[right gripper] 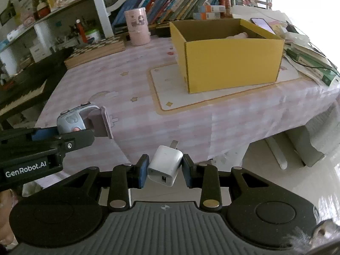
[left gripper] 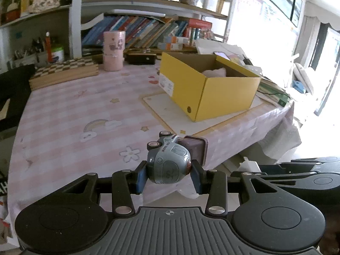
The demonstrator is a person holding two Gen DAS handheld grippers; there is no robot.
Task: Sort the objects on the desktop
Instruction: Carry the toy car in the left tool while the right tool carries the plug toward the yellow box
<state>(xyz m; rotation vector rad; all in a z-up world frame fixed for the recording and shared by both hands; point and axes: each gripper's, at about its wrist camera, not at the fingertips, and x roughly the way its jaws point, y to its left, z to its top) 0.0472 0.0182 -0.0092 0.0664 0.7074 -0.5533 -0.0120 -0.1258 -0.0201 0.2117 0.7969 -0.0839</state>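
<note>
My left gripper is shut on a grey toy truck with a mauve box body, held in the air over the table's near edge. The same toy truck shows at the left of the right wrist view, clamped in the left gripper. My right gripper is shut on a white USB charger plug, its prongs pointing away from me. An open yellow cardboard box stands on a cream mat; something pale pink lies inside the yellow box.
The table carries a pink checked cloth. At the back stand a stacked pink cylinder, a chessboard, a black case and bookshelves. A phone, papers and cables lie beyond the box on the right.
</note>
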